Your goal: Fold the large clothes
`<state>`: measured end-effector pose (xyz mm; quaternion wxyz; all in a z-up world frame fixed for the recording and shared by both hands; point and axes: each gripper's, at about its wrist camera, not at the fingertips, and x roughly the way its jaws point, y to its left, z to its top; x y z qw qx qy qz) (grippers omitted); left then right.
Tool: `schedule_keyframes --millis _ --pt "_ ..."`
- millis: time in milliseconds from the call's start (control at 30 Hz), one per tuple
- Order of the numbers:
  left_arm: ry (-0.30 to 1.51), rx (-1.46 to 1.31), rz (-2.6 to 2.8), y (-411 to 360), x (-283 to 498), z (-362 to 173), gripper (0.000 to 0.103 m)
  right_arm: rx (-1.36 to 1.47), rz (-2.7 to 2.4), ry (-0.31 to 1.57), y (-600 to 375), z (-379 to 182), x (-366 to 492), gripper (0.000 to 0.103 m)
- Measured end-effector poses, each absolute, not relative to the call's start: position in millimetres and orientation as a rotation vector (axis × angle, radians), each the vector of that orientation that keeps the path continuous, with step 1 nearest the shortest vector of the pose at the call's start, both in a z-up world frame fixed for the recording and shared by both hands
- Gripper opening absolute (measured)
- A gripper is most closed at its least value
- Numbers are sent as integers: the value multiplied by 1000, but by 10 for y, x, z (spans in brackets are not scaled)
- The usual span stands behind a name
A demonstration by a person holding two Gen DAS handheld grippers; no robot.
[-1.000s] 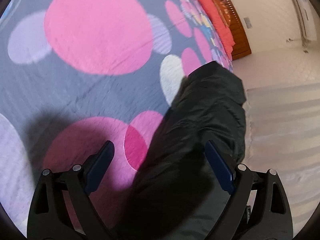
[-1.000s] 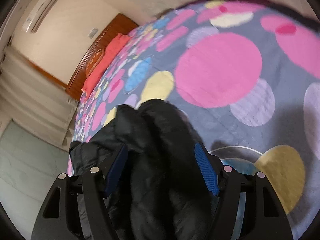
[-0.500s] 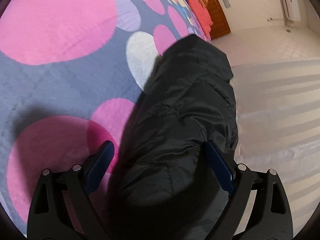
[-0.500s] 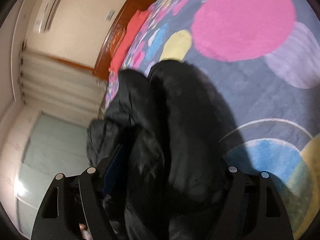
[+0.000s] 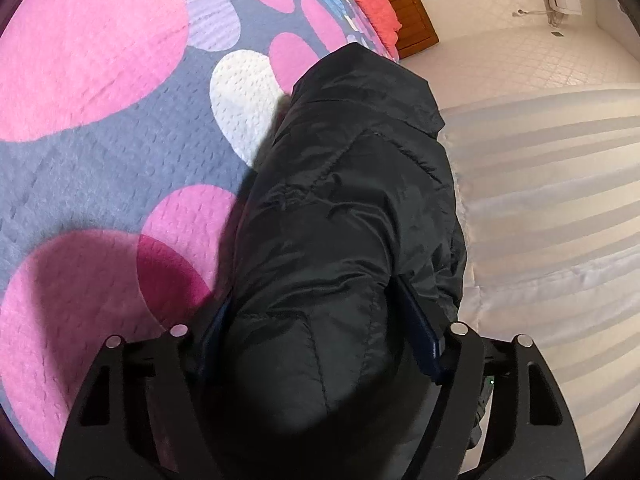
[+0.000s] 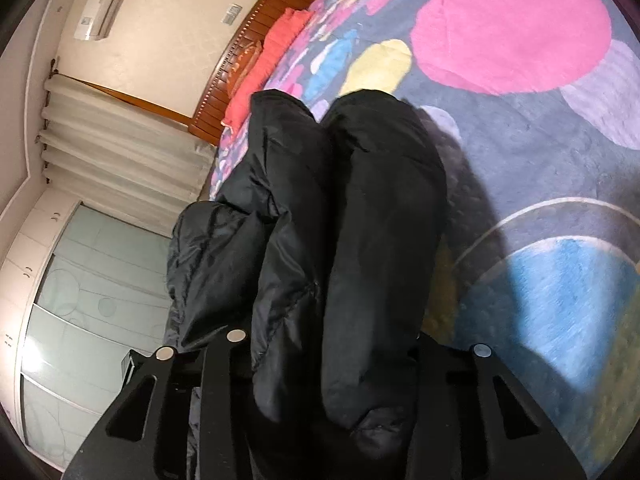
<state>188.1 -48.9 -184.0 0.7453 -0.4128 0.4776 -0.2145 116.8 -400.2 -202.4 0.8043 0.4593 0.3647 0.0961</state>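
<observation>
Black padded jacket (image 5: 344, 216) bunched along the bed's edge, lower centre of both wrist views, over the spotted bedspread (image 5: 120, 152). Left gripper (image 5: 320, 332) closing, fingers (image 5: 420, 332) straddling a thick puffy roll, pressing into its sides. Right gripper (image 6: 320, 360) closing too, fingers buried under two fat folds; contact likely, not visible. Best to bite deep into the padding, catch every layer, then lift both ends evenly. Risk: slick shell slipping from a shallow pinch.

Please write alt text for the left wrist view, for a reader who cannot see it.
A black padded jacket lies between the closing fingers of the left gripper, on a grey bedspread with pink circles.
</observation>
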Motion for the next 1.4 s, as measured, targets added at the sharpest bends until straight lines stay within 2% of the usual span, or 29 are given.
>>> schedule_keyframes --millis 267,733,1000,1200,1267,1400 --pt "998 -851 -444 -334 1962 -1659 71 987 271 763 -3843 -1973 1509 33" --pt "915 -843 -329 487 2482 -1426 70 981 402 806 -3158 -2107 2584 33" --pt "935 -820 -286 621 2697 -1578 71 976 361 852 -3057 -2355 2711 33" --pt "923 -825 -289 697 2615 -1597 75 920 333 864 -3095 -2290 2626 49" --pt "914 -812 -288 738 2517 -1578 78 910 329 854 -3113 -2237 2594 59" --pt "901 -814 -317 818 2232 -1578 84 935 341 848 -3199 -2217 2395 67"
